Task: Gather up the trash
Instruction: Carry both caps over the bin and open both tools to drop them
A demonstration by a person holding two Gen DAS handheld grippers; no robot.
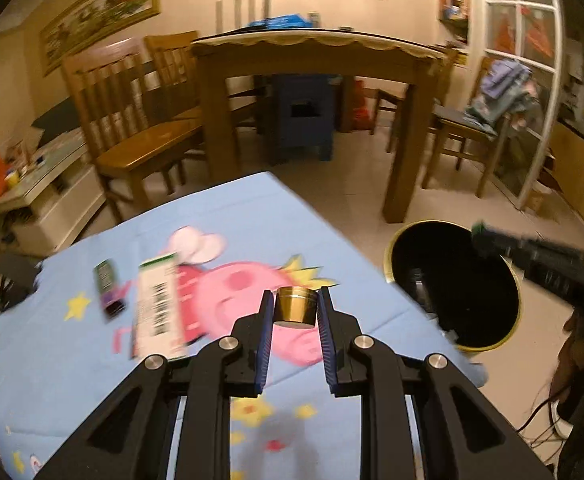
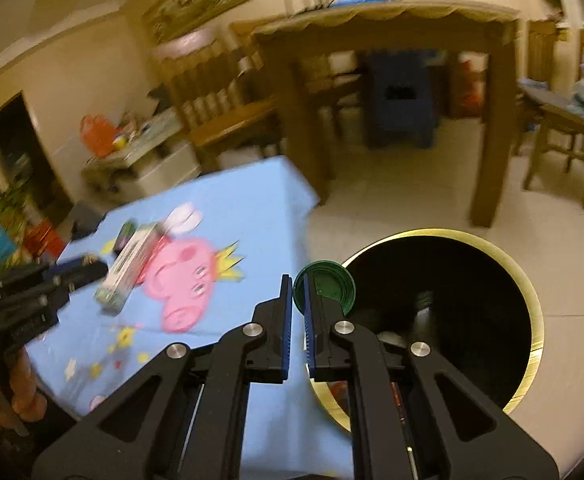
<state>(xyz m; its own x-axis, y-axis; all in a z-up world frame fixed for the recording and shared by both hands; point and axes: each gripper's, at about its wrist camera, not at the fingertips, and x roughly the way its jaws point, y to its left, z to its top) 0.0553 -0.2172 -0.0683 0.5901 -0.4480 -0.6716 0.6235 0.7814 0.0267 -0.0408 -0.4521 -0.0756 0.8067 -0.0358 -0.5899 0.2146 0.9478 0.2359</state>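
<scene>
Presently, taking the black, gold-rimmed bin on the floor as landmark: left of it stands the worktop under a blue cartoon-print cloth. Farthest left on the cloth lies a small dark packet, and just beside it, nearer the bin, a white carton with a barcode; both are blurred and their print is unreadable. The left gripper hangs over the cloth left of the bin, fingers pinching a small gold cap. The right gripper is at the bin's left rim, fingers pressed on the edge of a green lid. Beyond the bin stands a wooden dining table with chairs. The bin's interior is too dark to make out.
</scene>
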